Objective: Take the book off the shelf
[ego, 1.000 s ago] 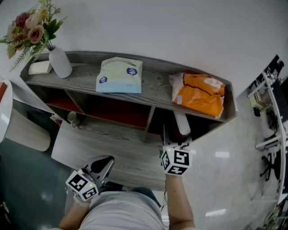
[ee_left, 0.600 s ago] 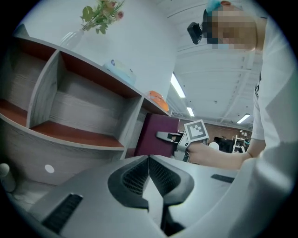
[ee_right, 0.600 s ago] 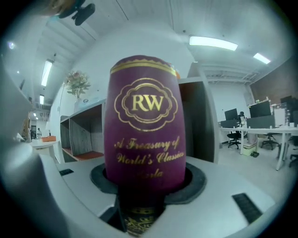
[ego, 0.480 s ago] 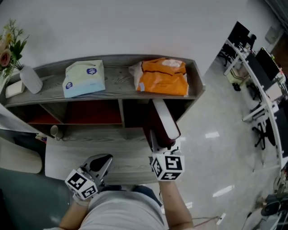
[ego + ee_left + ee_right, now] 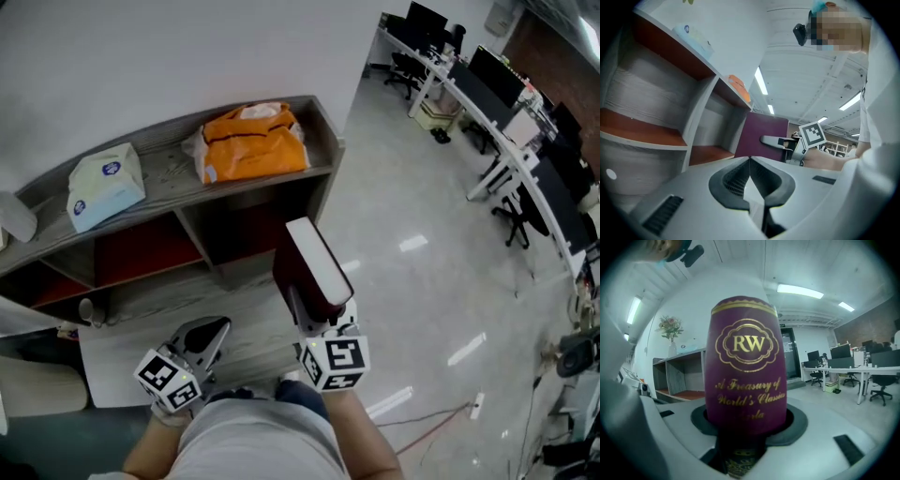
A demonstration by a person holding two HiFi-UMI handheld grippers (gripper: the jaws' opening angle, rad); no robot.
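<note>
Right hand-held gripper: clamps its jaws, set wide, on a dark maroon hardback book, gripping it at the spine end. Shows in its own view the rounded spine filling the gap between the jaws, with a gold "RW" crest and a gold title line reading "A Treasury of World's Classics". Holds the book up in the air, white page edges turned upward in the head view, out in front of the right-hand compartment of a grey wood-grain shelf unit with red-brown inner panels. Left hand-held gripper: keeps its jaws pressed together with nothing between them, low beside the person's body, above a grey wood-grain lower ledge at the foot of the shelf unit, and well apart from the book. Looks in its own view past the closed tips at the open compartments, the maroon cover and the other gripper's marker cube. On the shelf unit's top board: a crumpled orange plastic bag toward the right end and a pale green tissue pack to its left, apart from each other. Beyond, to the right: glossy grey floor and white office desks with black chairs.
</note>
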